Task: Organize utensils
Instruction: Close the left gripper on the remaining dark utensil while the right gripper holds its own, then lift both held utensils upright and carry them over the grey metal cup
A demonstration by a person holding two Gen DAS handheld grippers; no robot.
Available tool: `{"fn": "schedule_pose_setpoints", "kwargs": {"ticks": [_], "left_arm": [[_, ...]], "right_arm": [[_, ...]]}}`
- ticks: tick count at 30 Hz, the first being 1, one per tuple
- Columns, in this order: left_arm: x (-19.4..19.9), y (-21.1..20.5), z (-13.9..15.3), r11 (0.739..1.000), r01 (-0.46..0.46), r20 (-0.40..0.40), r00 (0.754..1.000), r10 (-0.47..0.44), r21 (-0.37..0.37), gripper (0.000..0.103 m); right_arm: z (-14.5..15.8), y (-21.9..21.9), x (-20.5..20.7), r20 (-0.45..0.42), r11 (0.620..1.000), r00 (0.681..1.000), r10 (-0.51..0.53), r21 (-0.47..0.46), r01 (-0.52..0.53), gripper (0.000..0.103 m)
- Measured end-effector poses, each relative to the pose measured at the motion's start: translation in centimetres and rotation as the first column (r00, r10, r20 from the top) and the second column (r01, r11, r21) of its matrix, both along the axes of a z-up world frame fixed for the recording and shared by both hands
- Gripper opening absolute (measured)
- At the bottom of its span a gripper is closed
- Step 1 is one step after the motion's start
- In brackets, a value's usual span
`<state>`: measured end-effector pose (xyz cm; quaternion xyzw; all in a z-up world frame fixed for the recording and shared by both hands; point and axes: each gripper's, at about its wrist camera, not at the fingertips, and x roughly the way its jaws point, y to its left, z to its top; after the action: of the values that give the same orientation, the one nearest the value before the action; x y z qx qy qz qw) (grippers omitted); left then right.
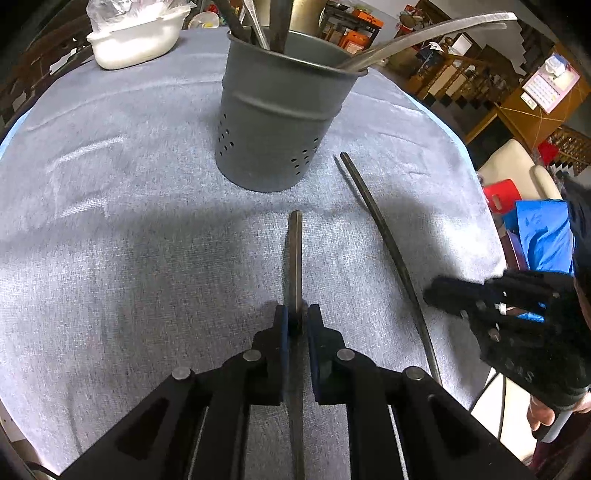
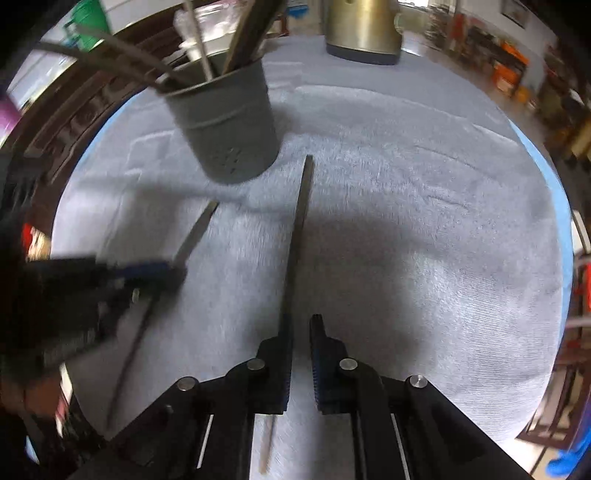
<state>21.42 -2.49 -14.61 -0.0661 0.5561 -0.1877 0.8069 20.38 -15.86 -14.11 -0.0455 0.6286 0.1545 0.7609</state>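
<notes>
A grey cloth point(image 1: 129, 221) is spread over the round worktop point(image 1: 14, 136); on it, toward the far side, stands a grey metal utensil holder point(image 1: 280, 122) with rows of small holes near its base; several long utensil handles point(image 1: 424, 31) are seen leaning out of its rim.

The left hand-held gripper point(image 1: 295, 321) is clamped on a dark, flat utensil handle point(image 1: 294, 258); the blue-padded fingers point(image 1: 282, 332) are pressed against both sides of it, and the handle's free end is pointed toward the holder, short of its base.

A second dark utensil point(image 1: 384, 236) is laid on the cloth to the right of the held one, its near end just beside the holder; in the left wrist view the right hand-held gripper point(image 1: 430, 293) is seen at this utensil's lower stretch, close against it.

In the right wrist view the right hand-held gripper point(image 2: 301, 325) is nearly closed, a narrow gap being left between the fingers; the long utensil point(image 2: 301, 221) is aligned with the left finger's inner edge; whether it is pinched cannot be told, as the frame is blurred by motion.

A white tub point(image 1: 136, 40) with plastic wrap is placed at the far left edge of the worktop; a brass-coloured vessel point(image 2: 364, 29) is set at the far side in the right wrist view.
</notes>
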Motion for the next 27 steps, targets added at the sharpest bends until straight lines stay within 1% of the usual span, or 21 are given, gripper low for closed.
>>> {"fn": "schedule_pose_setpoints", "kwargs": {"ticks": [2, 3, 4, 5, 6, 7, 8, 9, 10, 11, 12, 14, 15, 16, 20, 22, 24, 26, 27], "left_arm": [[0.3, 0.2, 0.1, 1.0, -0.008, -0.002, 1.0, 0.008, 0.001, 0.012], [0.5, 0.3, 0.2, 1.0, -0.011, -0.001, 1.0, 0.011, 0.004, 0.017], [0.7, 0.2, 0.3, 1.0, -0.018, 0.005, 1.0, 0.018, 0.011, 0.025], [0.9, 0.2, 0.4, 0.999, -0.025, 0.012, 1.0, 0.025, 0.022, 0.029], [1.1, 0.2, 0.5, 0.999, -0.033, 0.021, 0.999, 0.032, 0.036, 0.034], [1.3, 0.1, 0.5, 0.998, -0.035, 0.025, 0.999, 0.034, 0.044, 0.035], [1.4, 0.0, 0.4, 0.998, -0.033, 0.027, 0.999, 0.031, 0.047, 0.035], [1.4, -0.1, 0.4, 0.998, -0.03, 0.03, 0.999, 0.028, 0.051, 0.035], [1.4, -0.3, 0.4, 0.998, -0.023, 0.036, 0.999, 0.021, 0.058, 0.035], [1.4, -0.5, 0.4, 0.998, -0.017, 0.045, 0.999, 0.014, 0.067, 0.035], [1.4, -0.6, 0.3, 0.997, -0.013, 0.051, 0.999, 0.009, 0.072, 0.035], [1.3, -0.9, 0.2, 0.996, -0.004, 0.063, 0.998, -0.001, 0.086, 0.034], [1.3, -1.0, 0.2, 0.996, -0.001, 0.065, 0.998, -0.005, 0.088, 0.03], [1.3, -1.1, 0.1, 0.996, 0.004, 0.066, 0.998, -0.011, 0.091, 0.025], [1.5, -1.2, 0.0, 0.996, 0.016, 0.068, 0.997, -0.022, 0.091, 0.02], [1.8, -1.3, -0.1, 0.996, 0.023, 0.067, 0.997, -0.029, 0.086, 0.018], [2.0, -1.3, -0.1, 0.996, 0.031, 0.067, 0.997, -0.036, 0.082, 0.015], [2.3, -1.4, -0.1, 0.996, 0.041, 0.065, 0.997, -0.046, 0.077, 0.012], [2.5, -1.6, -0.2, 0.996, 0.045, 0.065, 0.997, -0.05, 0.075, 0.009]], "right_arm": [[-0.5, -1.0, 0.3, -0.036, 0.999, 0.999, -0.01, 0.039, 0.011, 0.012], [-0.2, -2.0, 0.3, -0.047, 0.997, 0.998, -0.041, 0.07, 0.044, 0.012], [0.1, -2.6, 0.6, -0.056, 0.99, 0.995, -0.084, 0.113, 0.09, 0.012], [0.3, -3.3, 1.0, -0.065, 0.974, 0.988, -0.142, 0.171, 0.151, 0.013], [0.4, -3.7, 1.3, -0.071, 0.959, 0.98, -0.186, 0.206, 0.197, 0.017], [0.4, -4.2, 1.7, -0.076, 0.94, 0.969, -0.235, 0.235, 0.246, 0.031], [0.4, -4.4, 1.9, -0.074, 0.93, 0.962, -0.262, 0.247, 0.273, 0.041], [0.4, -4.3, 2.2, -0.068, 0.927, 0.96, -0.272, 0.247, 0.28, 0.069], [0.3, -4.0, 2.3, -0.052, 0.928, 0.961, -0.271, 0.251, 0.275, 0.073], [0.3, -3.6, 2.4, -0.028, 0.932, 0.964, -0.263, 0.251, 0.262, 0.073], [0.1, -3.2, 2.4, -0.013, 0.939, 0.967, -0.254, 0.237, 0.249, 0.07], [-0.5, -2.5, 2.5, -0.012, 0.948, 0.967, -0.253, 0.195, 0.251, 0.042], [-0.9, -2.2, 2.8, -0.023, 0.95, 0.966, -0.256, 0.177, 0.256, 0.027], [-1.3, -2.1, 3.0, -0.025, 0.951, 0.966, -0.259, 0.169, 0.259, 0.028], [-2.3, -1.5, 3.9, -0.005, 0.954, 0.964, -0.265, 0.142, 0.263, 0.027], [-2.4, -1.1, 4.3, 0.027, 0.965, 0.969, -0.246, 0.105, 0.242, 0.02], [-2.5, -0.7, 4.8, 0.031, 0.969, 0.971, -0.235, 0.084, 0.232, 0.016], [-2.6, -0.4, 5.3, 0.031, 0.975, 0.976, -0.214, 0.065, 0.212, 0.007], [-2.6, -0.5, 5.3, 0.029, 0.977, 0.978, -0.207, 0.066, 0.204, 0.007]]}}
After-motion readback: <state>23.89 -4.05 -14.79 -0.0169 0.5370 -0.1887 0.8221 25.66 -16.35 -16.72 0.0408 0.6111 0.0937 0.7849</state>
